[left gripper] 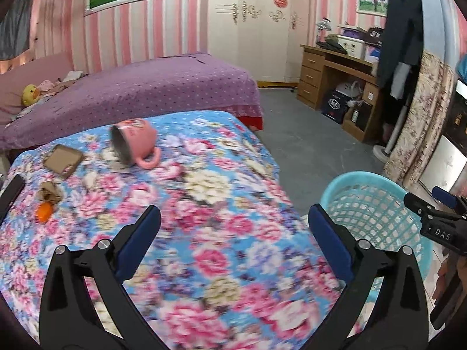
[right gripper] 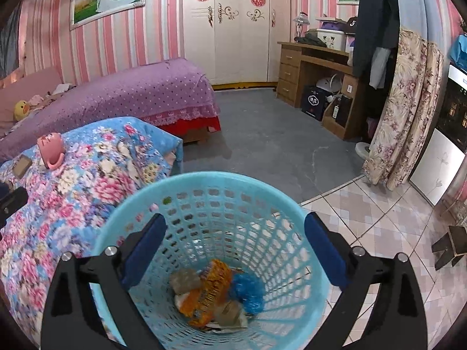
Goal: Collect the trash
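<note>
Hovering my right tongs [right gripper: 233, 248] spread and empty over the turquoise plastic mesh basket [right gripper: 292, 204], left tongs [left gripper: 233, 242] spread too; the crumpled brown scrap [left gripper: 49, 193] and orange scrap [left gripper: 43, 212] wait at the floral-covered worktop's [left gripper: 233, 204] left edge, where I risk knocking the tipped pink mug [left gripper: 135, 143].

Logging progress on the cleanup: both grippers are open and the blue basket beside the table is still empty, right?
Not quite. The basket isn't empty: the right wrist view shows an orange wrapper, a blue bag and other scraps at its bottom. The left gripper and right gripper are indeed open.
</note>
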`<state>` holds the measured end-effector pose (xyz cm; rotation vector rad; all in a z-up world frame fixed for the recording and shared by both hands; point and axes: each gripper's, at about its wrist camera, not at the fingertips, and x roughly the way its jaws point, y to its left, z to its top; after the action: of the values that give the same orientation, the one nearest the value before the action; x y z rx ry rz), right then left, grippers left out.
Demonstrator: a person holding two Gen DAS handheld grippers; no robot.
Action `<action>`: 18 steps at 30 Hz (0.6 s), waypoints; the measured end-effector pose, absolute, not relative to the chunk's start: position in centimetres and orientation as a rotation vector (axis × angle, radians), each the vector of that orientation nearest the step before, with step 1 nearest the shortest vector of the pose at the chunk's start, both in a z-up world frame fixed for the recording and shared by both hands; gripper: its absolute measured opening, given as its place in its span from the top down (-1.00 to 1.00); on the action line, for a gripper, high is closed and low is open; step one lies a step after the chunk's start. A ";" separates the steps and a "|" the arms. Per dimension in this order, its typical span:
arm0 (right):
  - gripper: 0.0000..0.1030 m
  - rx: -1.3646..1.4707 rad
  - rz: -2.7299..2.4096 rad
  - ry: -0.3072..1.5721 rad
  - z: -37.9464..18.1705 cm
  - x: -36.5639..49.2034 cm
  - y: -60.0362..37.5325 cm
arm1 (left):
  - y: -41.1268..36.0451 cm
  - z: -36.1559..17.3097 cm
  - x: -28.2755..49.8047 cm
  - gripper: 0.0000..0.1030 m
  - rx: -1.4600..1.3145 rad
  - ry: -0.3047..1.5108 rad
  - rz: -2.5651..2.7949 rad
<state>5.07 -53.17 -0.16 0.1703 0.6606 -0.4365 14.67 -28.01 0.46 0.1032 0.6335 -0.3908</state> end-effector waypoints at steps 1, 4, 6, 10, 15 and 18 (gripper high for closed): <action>-0.83 0.171 -0.434 0.656 0.0 5.3 -52.8 | -27.3 0.6 14.7 -0.90 0.102 0.629 -0.379; -0.87 0.187 -0.418 0.635 0.5 6.0 -51.2 | -24.6 1.3 15.2 -0.90 0.095 0.621 -0.332; -0.90 0.198 -0.405 0.627 0.8 6.8 -50.0 | -22.6 1.6 15.7 -0.90 0.092 0.617 -0.297; -0.91 0.188 -0.367 0.615 1.1 8.7 -46.6 | -18.3 1.7 17.0 -0.90 0.097 0.604 -0.222; -0.91 0.115 -0.310 0.633 0.8 11.6 -41.4 | -12.8 0.9 19.3 -0.90 0.072 0.622 -0.150; -0.91 0.076 -0.288 0.645 0.5 12.8 -39.2 | -9.7 -0.3 20.7 -0.90 0.054 0.644 -0.094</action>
<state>12.81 -39.19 0.52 0.0758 0.6452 -0.2879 20.68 -9.72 -0.29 0.0535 0.6445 -0.0942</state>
